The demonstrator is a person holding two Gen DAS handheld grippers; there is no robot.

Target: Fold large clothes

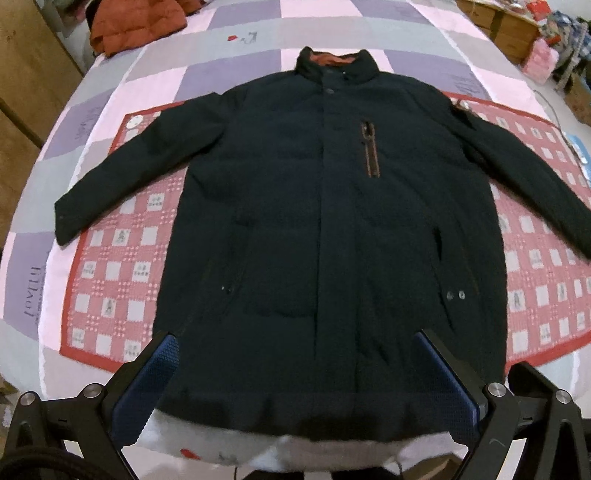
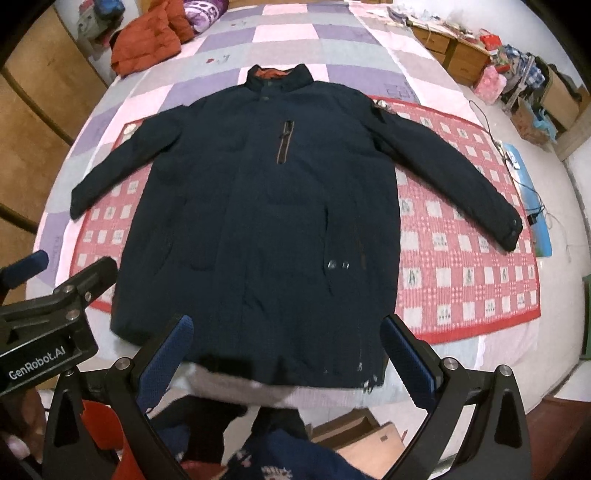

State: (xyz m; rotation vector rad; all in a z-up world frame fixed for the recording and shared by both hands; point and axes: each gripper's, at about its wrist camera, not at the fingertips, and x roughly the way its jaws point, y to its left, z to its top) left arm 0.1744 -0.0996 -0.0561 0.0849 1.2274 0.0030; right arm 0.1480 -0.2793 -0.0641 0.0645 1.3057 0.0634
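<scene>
One dark navy jacket (image 1: 295,221), one red checked mat (image 1: 122,277), one orange jacket (image 1: 138,24), one bed (image 1: 221,70), two hand-held grippers: left (image 1: 295,387), right (image 2: 286,362).

The jacket (image 1: 314,221) lies spread on a mat (image 1: 122,280) atop the bed (image 1: 229,66), collar farthest.

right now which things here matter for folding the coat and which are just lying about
For the job:
dark coat, spread flat
left hand-held gripper, open
right hand-held gripper, open
red checked mat under the coat

Lying about:
orange jacket
cables
cardboard boxes
</scene>
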